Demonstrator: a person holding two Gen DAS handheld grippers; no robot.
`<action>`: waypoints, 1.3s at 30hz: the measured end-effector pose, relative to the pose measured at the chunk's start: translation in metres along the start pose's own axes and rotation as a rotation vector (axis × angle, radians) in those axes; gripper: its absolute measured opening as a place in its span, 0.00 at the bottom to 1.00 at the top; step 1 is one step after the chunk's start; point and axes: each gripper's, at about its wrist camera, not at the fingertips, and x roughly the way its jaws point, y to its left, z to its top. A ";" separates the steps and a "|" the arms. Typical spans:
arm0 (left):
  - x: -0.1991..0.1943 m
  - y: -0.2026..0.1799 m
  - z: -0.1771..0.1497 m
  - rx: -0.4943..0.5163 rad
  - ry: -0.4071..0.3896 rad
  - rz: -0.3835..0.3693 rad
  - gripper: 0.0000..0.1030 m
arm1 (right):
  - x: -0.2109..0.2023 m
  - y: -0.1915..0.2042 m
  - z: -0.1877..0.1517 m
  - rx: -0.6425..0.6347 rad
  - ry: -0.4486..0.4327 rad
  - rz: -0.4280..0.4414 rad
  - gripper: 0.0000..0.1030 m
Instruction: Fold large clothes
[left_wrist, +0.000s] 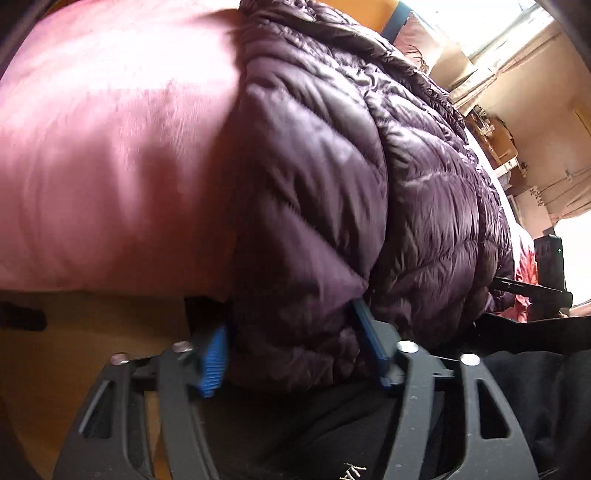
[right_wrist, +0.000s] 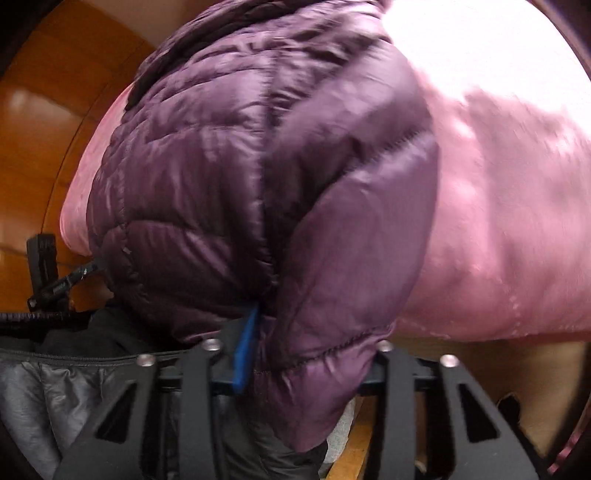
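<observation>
A dark purple quilted puffer jacket (left_wrist: 351, 166) lies on a pink bedspread (left_wrist: 110, 147). My left gripper (left_wrist: 291, 350) points down at the jacket's near edge. Its two blue pads (left_wrist: 212, 362) sit on either side of a thick bunch of the padded fabric and press into it. In the right wrist view the same jacket (right_wrist: 240, 166) fills the middle. My right gripper (right_wrist: 314, 354) is closed on another bulging fold of it. One blue pad (right_wrist: 245, 354) shows against the fabric, while the other is hidden under the fold that drapes over the finger.
The pink bedspread (right_wrist: 498, 221) ends close in front of both grippers, with wood beneath. Orange-brown wooden boards (right_wrist: 37, 129) lie at the left. A black device (left_wrist: 546, 273) stands at the right edge. A person's dark padded clothing (right_wrist: 55, 398) is along the bottom.
</observation>
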 end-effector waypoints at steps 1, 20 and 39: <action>0.000 -0.003 -0.001 0.011 0.002 -0.004 0.43 | -0.004 0.005 0.001 -0.016 -0.003 0.002 0.26; -0.095 -0.023 0.090 -0.037 -0.442 -0.440 0.07 | -0.108 0.026 0.122 0.085 -0.482 0.331 0.20; -0.064 0.029 0.219 -0.287 -0.501 -0.224 0.72 | -0.087 -0.045 0.186 0.338 -0.559 0.358 0.98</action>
